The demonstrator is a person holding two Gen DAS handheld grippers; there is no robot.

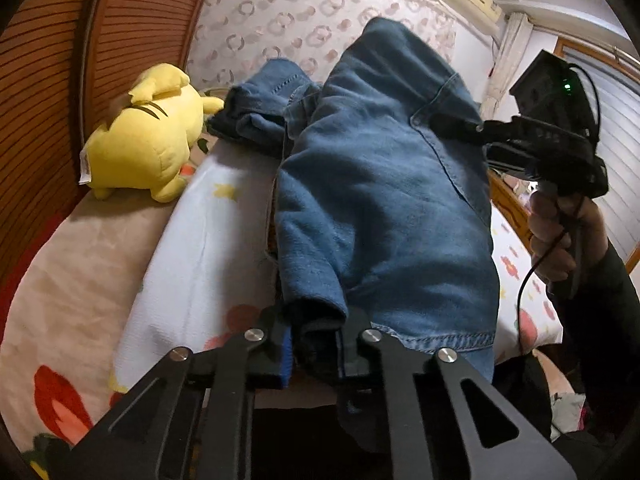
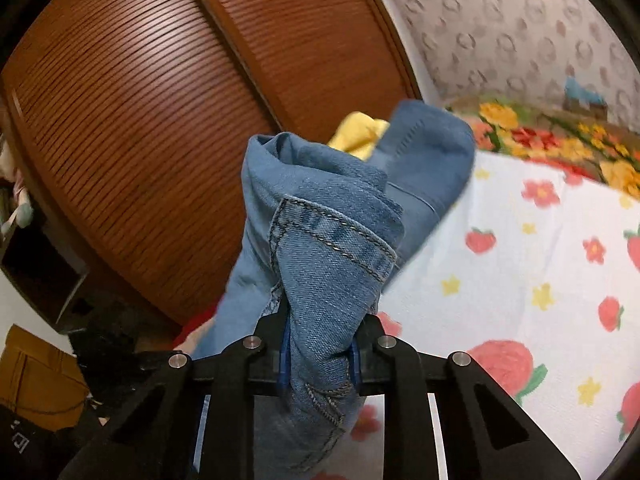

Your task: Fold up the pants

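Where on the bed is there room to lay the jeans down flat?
The white strawberry-print sheet lies bare beside the blue denim jeans. The beige floral blanket in front of the yellow plush toy is bare too. It is crowded by the brown slatted wardrobe door, where toy and jeans touch.

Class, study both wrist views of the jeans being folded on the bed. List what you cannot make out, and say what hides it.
- Left wrist view: the jeans cover the bed beneath; the left tongs hide the gripped edge.
- Right wrist view: the yellow plush toy is mostly hidden behind denim.
- Right wrist view: the wardrobe door is motion-blurred.
- Right tongs: bunched denim hides the pads.
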